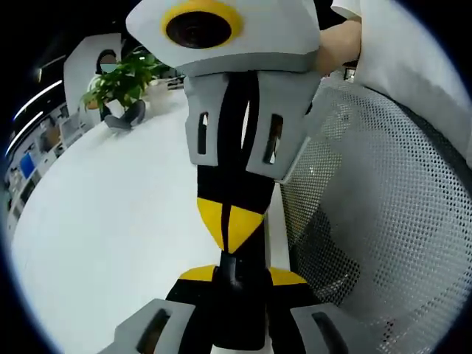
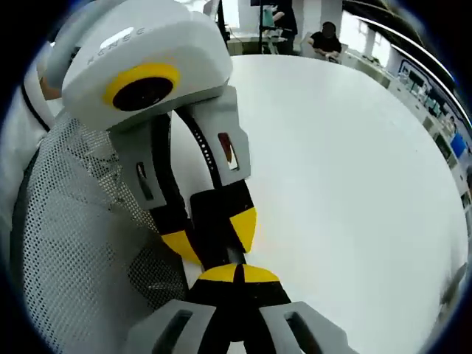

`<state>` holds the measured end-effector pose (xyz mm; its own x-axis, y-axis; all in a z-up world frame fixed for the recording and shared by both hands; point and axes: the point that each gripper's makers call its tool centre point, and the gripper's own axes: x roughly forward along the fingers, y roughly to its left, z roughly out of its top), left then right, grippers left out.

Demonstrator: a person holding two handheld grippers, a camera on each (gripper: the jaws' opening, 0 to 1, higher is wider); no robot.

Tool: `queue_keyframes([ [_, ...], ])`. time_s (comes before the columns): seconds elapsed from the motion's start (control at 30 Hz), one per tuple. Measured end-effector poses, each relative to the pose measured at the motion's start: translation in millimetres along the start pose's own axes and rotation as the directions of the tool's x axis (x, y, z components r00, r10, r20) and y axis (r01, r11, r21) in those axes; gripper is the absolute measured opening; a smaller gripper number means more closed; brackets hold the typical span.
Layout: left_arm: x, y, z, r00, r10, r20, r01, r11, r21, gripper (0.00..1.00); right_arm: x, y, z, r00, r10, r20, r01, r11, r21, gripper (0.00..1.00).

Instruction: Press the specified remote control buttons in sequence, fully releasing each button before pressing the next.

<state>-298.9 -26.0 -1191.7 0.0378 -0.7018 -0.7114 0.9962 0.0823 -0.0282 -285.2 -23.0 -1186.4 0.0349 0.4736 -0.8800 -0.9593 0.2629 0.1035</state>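
- The left gripper has its two black, yellow-tipped jaws parted a little and clamped on a slim black remote control, which stands up between them over the near edge of the round white table.
- In the right gripper view the left gripper reaches in from the upper left. One yellow tip sits on each side of the dark sliver of the remote control. Little of the remote's face shows, and no buttons can be made out.
- The right gripper is clenched, its two yellow tips meeting along a thin seam with nothing between them.
- In the left gripper view the right gripper comes down from above. Its joined yellow point is at the top end of the remote. It looks to be touching, though I cannot tell for sure.
- Counted: two grippers, one remote control, one table.
- A grey mesh chair back stands just beside the table edge, close behind both grippers.
- A person's white sleeve is above the chair back.
- A green leafy potted plant stands at the far side of the table, with a small dark object on the table just beside it.
- Beyond the far rim of the table, at least two people are at desks.
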Motion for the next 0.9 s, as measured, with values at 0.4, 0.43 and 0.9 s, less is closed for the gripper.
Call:
queue_keyframes([
  [0.4, -1, -0.6, 0.2, 1.000, 0.002, 0.003, -0.002, 1.000, 0.000, 0.24, -1, 5, 1.2, 0.999, 0.014, 0.044, -0.014, 1.000, -0.013, 0.00],
  [0.43, -1, -0.5, 0.1, 1.000, 0.003, 0.004, -0.003, 1.000, -0.001, 0.24, -2, 14, 4.3, 0.997, 0.042, 0.061, -0.042, 0.999, -0.005, 0.00],
  [0.9, -2, -0.5, 0.2, 0.999, -0.009, 0.034, 0.011, 0.999, -0.038, 0.24, 3, 20, 4.5, 1.000, -0.025, -0.001, 0.025, 0.980, -0.198, 0.00],
])
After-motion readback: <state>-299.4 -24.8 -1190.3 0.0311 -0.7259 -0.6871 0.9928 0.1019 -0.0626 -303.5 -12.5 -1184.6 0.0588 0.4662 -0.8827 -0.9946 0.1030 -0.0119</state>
